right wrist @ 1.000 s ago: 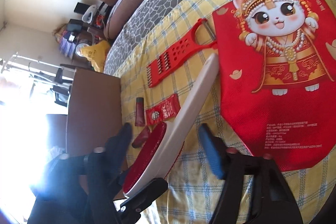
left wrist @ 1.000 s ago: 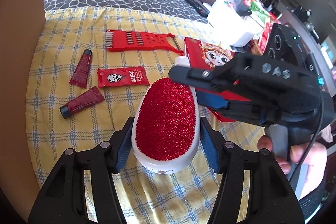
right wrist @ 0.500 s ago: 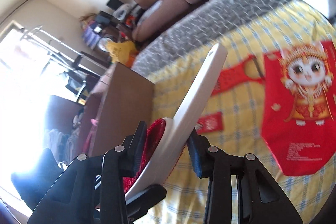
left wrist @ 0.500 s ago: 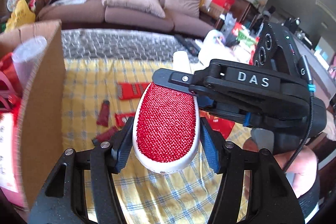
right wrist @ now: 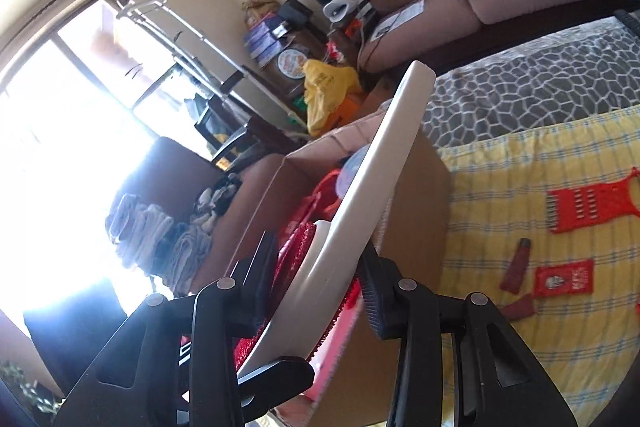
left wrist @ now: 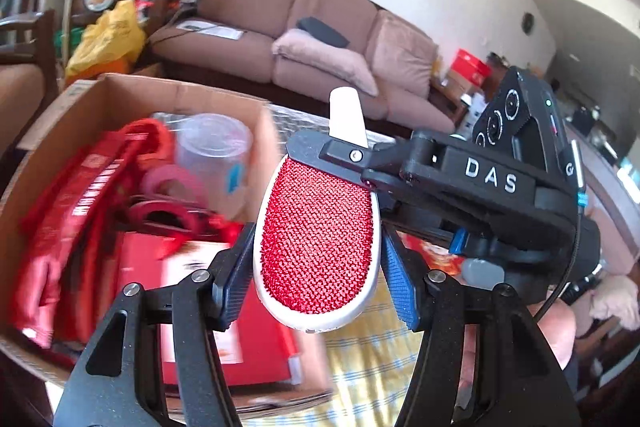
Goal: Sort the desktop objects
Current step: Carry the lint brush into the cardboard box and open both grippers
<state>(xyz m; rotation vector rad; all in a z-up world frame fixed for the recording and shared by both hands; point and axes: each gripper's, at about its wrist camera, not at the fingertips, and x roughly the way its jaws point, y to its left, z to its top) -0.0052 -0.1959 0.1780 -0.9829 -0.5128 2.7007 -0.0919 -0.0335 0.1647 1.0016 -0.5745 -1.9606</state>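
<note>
Left wrist view: lint brush (left wrist: 318, 239) clamped at its red head between the left gripper (left wrist: 318, 269) pads, jaws about half spread, pressed on both white edges.
Right wrist view: same brush (right wrist: 360, 211) pinched across its white handle by the right gripper (right wrist: 316, 283), jaws narrowed and just closed a little further onto it.
Location of brush: held in the air by both grippers, beside and partly over the open cardboard box (left wrist: 256, 131).
Box contents: red bags, clear cup (left wrist: 214, 155), tape roll; blurred.
Left on the yellow cloth (right wrist: 540, 155): red grater (right wrist: 580, 205), red tube (right wrist: 518, 265), red sachet (right wrist: 564, 277).
Handling advice: carried level over a free patch of the box, lowered head first, one grip released before the other, cup avoided.
Change from a second earlier: brush raised off the cloth and swung toward the box; box interior brought into view.
</note>
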